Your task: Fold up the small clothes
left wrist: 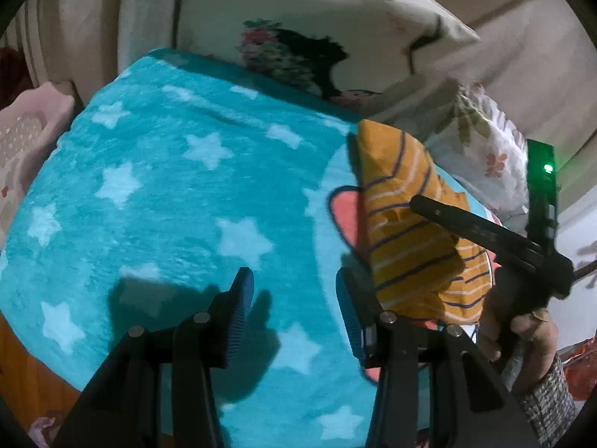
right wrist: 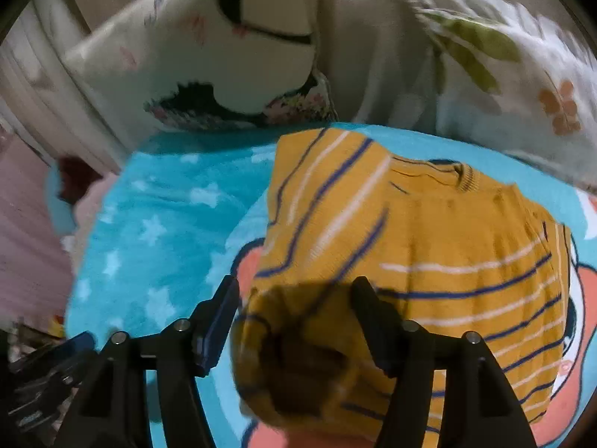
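The mustard-yellow striped sweater point(right wrist: 429, 246) is lying on the turquoise star-print fleece blanket point(left wrist: 168, 194), over a pink-and-white cartoon figure printed on it. In the right wrist view its ribbed neckline is pointing away from the camera toward the pillows, so its long axis is running from the near hem out to the collar, and one side is folding over the body with its navy and white stripes slanting upward. The right gripper point(right wrist: 294, 295) is standing with its jaws parted, a bunched hem of the sweater point(left wrist: 414, 231) sitting between them; whether they are pinching it I cannot tell. The left gripper point(left wrist: 294, 291) is hanging above bare blanket just beside the sweater, jaws spread and holding nothing. Behind the blanket, a cream embroidered pillow point(left wrist: 298, 18) and a floral pillow point(right wrist: 522, 74) are leaning against a pale wall. A pink basket point(left wrist: 30, 123) is sitting at the blanket's left edge.
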Motion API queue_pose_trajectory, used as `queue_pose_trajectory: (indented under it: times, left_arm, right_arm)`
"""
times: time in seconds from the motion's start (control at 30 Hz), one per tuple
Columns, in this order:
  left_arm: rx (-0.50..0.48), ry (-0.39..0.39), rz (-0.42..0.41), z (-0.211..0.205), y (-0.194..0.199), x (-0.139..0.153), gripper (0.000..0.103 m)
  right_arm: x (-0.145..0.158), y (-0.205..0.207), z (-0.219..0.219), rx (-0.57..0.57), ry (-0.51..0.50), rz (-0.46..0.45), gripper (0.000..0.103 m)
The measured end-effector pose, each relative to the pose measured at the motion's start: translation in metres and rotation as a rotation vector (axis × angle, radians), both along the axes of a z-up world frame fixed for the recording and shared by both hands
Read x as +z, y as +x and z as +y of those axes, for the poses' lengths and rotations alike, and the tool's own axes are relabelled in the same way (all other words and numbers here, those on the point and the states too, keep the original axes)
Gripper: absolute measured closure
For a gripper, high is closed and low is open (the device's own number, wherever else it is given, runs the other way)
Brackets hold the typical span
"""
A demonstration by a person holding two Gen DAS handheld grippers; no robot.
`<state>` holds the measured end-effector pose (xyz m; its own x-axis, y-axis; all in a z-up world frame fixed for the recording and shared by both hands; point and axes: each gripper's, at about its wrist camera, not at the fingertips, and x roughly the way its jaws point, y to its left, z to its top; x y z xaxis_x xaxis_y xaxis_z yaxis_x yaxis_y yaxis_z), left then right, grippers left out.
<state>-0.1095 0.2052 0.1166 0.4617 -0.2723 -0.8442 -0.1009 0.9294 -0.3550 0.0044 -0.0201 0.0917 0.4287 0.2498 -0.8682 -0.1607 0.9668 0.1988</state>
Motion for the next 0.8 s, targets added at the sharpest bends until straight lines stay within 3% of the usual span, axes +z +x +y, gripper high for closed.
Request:
queue_pose_trajectory:
  times: [0.07,0.1,0.13,0.23,0.37,0.53,0.8]
  left_arm:
    - [-0.001,-0.002,0.006,0.011,0.0,-0.002,0.058]
    - [-0.001,-0.002,0.008,0.019,0.001,-0.003,0.058]
    - [-0.001,-0.002,0.011,0.026,0.001,-0.003,0.058]
    - [-0.004,0.003,0.014,0.044,0.002,-0.004,0.058]
    - [-0.014,0.001,0.01,0.052,0.006,-0.002,0.058]
    - [-0.059,-0.006,-0.003,0.035,0.012,0.0,0.058]
    - [-0.152,-0.022,-0.013,-0.035,0.013,0.002,0.058]
  right_arm:
    - [-0.007,0.008,0.02,-0.031,-0.092,-0.004,0.035]
    - [-0.009,0.009,0.025,-0.036,-0.121,-0.004,0.044]
    - [-0.017,0.014,0.038,-0.045,-0.181,0.004,0.068]
    - [-0.022,0.016,0.055,-0.049,-0.213,0.007,0.08]
    - [-0.016,0.011,0.072,-0.044,-0.217,-0.028,0.085]
    - [0.005,0.006,0.052,-0.089,-0.157,-0.054,0.091]
    - [0.055,-0.025,-0.08,-0.287,-0.029,-0.136,0.093]
